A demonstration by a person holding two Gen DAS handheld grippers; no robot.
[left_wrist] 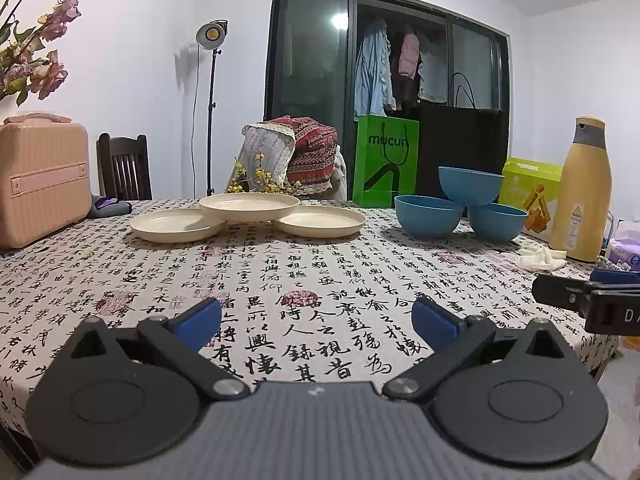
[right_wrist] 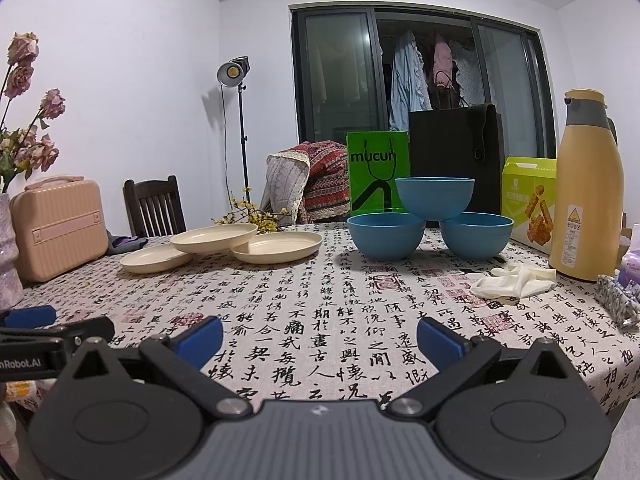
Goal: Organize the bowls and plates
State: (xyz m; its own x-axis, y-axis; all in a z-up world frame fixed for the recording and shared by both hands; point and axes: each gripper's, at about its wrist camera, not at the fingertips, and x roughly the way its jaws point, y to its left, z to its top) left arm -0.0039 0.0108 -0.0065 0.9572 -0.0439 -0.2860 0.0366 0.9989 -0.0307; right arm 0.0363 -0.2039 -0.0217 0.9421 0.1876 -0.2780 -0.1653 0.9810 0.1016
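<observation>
Jaws: left gripper [left_wrist: 316,320] and right gripper [right_wrist: 320,338] both spread apart, empty, low over near surface [left_wrist: 320,272].
Plates [left_wrist: 249,202]: 11 o'clock, one bridging two.
Bowls [right_wrist: 434,197]: 1 o'clock, pyramid, likely awaiting nesting.

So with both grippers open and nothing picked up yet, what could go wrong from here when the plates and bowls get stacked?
1. The top blue bowl rests across the rims of two lower bowls; moving either first could topple it.
2. The top plate likewise bridges two plates; pulling a lower one may slide it off.
3. The yellow flask and white gloves sit close beside the bowls, so the right gripper could snag them.
</observation>
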